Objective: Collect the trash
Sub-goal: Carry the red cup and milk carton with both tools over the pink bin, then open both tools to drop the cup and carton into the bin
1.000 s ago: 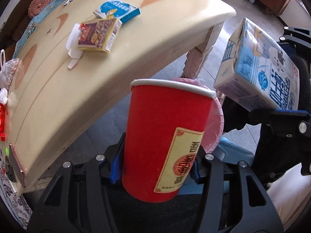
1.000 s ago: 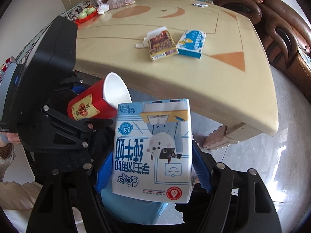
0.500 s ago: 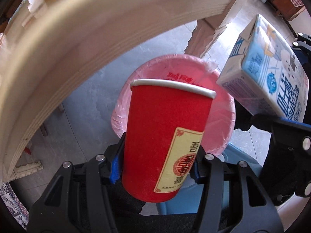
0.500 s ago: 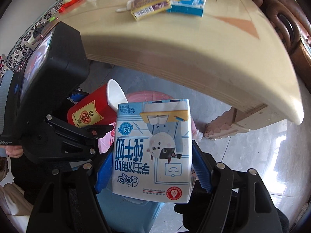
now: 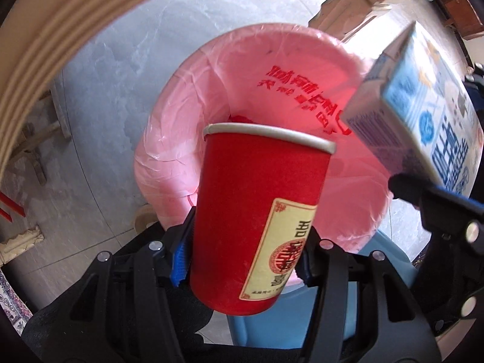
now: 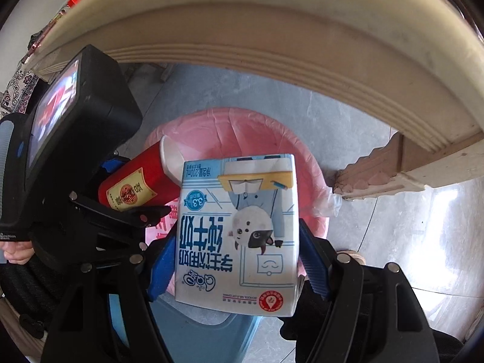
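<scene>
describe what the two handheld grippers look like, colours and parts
Both are matte black linkage frames with silver rivet pins and blue ribbed pads on the fingers. The left gripper carries a boxy black unit with a lit screen on top, seen from the right wrist. The right gripper shows the same build.

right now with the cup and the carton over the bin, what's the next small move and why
Probably open both grippers and let go. The left gripper is shut on the red cup and the right gripper on the milk carton. Both sit over the open mouth of the pink-lined bin, below the table edge, so each should drop inside.
</scene>
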The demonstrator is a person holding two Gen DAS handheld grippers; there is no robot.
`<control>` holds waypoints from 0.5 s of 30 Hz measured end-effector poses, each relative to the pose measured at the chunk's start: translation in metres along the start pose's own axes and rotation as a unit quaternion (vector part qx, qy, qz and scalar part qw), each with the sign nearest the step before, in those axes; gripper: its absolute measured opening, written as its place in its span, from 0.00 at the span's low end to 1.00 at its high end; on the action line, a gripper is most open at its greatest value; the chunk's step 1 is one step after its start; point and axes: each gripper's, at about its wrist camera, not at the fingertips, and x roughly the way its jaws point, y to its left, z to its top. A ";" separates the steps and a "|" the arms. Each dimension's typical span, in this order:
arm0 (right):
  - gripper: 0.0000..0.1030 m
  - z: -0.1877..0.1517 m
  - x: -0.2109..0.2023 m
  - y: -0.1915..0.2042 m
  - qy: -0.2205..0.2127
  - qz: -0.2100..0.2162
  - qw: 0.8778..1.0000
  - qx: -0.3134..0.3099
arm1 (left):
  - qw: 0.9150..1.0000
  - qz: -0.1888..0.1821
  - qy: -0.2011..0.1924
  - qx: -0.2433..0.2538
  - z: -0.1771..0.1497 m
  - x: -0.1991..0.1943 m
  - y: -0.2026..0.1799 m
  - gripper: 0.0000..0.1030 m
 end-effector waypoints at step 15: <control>0.68 -0.003 0.058 -0.010 0.062 0.030 0.998 0.016 | 0.995 -0.053 0.071 -0.034 0.020 0.038 0.014 0.53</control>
